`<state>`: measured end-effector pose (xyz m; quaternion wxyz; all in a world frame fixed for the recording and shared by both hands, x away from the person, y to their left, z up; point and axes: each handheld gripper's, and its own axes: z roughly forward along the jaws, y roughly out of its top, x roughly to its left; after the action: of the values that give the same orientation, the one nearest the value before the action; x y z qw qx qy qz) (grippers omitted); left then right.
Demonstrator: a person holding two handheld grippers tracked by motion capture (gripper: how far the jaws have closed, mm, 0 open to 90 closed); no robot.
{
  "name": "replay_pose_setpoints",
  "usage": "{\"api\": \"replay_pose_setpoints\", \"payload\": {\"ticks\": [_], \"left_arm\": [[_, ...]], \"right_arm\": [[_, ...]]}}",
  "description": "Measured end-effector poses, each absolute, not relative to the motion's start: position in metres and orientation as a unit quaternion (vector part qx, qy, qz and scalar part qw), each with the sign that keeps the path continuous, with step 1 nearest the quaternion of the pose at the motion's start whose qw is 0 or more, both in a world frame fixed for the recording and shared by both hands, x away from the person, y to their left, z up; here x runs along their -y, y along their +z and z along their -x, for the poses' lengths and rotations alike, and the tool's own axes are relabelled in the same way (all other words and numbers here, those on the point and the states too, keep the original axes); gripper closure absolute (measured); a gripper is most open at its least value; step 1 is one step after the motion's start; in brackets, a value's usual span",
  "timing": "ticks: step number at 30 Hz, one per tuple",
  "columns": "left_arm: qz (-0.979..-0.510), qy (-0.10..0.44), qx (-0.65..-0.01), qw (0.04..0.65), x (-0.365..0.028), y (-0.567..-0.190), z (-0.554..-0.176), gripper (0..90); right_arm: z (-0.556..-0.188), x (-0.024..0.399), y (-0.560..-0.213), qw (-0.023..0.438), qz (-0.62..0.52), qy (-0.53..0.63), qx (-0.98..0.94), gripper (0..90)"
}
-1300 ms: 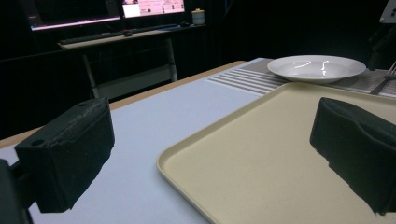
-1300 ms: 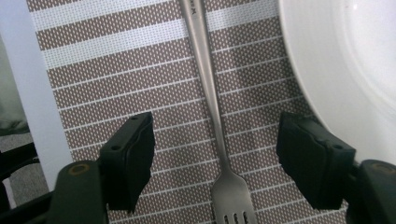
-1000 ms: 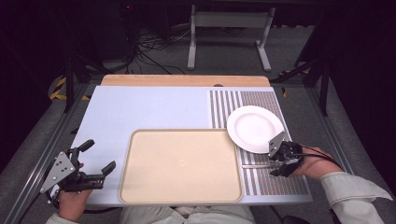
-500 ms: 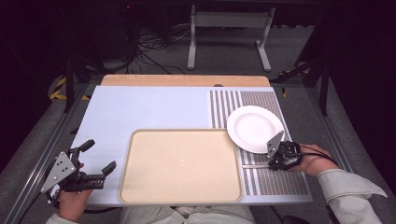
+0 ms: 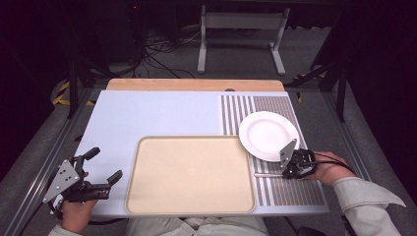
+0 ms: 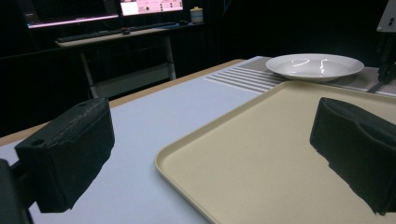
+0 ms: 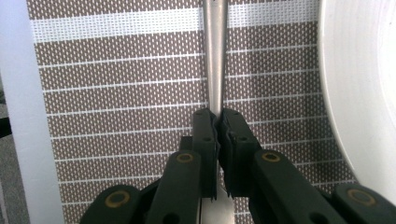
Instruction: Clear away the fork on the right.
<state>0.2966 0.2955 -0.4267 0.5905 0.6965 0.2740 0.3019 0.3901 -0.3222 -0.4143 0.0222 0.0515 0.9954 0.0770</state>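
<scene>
A thin silver utensil handle (image 7: 215,56) lies on the brown striped placemat (image 7: 116,93), and my right gripper (image 7: 217,116) is shut on it, jaws pressed together around the metal. From above, the utensil (image 5: 265,174) points left from the right gripper (image 5: 291,168), just below the white plate (image 5: 268,135). The plate's rim (image 7: 364,93) curves along the right of the right gripper view. My left gripper (image 5: 105,164) stands open with nothing in it at the table's front left, beside the beige tray (image 5: 189,174). Its jaws frame the tray (image 6: 280,154) in the left gripper view (image 6: 212,154).
The pale blue table top (image 5: 162,113) stretches behind the tray, with a wooden strip (image 5: 196,84) along the far edge. The placemat (image 5: 295,191) covers the right side. Metal stand legs (image 5: 241,39) and cables lie on the floor beyond.
The right gripper has shifted slightly left and nearer along the placemat below the plate. The left gripper has stayed where it was, still open.
</scene>
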Motion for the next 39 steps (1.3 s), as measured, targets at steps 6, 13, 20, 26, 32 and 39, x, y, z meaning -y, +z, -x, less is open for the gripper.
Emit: {"api": "replay_pose_setpoints", "payload": {"ticks": [6, 13, 20, 26, 32, 39], "left_arm": [[-0.697, 0.302, -0.274, 0.590, -0.296, -0.427, -0.297, 0.6], [-0.698, 0.300, -0.273, 0.590, -0.295, -0.427, -0.297, 0.7], [-0.696, 0.301, -0.274, 0.591, -0.296, -0.427, -0.297, 0.7], [-0.697, 0.301, -0.274, 0.590, -0.295, -0.427, -0.297, 0.7], [-0.696, 0.303, -0.275, 0.591, -0.296, -0.427, -0.297, 0.7], [-0.695, 0.303, -0.275, 0.591, -0.296, -0.427, -0.297, 0.7]], "right_arm": [[-0.390, 0.324, -0.415, 0.023, -0.048, 0.084, -0.995, 85.2], [-0.390, 0.324, -0.415, 0.025, -0.049, 0.086, -0.995, 85.3], [-0.388, 0.324, -0.414, 0.031, -0.049, 0.087, -0.995, 85.4], [-0.386, 0.323, -0.405, 0.042, -0.042, 0.105, -0.993, 85.4], [-0.384, 0.319, -0.381, 0.075, -0.032, 0.120, -0.989, 85.4], [-0.385, 0.317, -0.361, 0.091, -0.033, 0.141, -0.985, 85.4]]}}
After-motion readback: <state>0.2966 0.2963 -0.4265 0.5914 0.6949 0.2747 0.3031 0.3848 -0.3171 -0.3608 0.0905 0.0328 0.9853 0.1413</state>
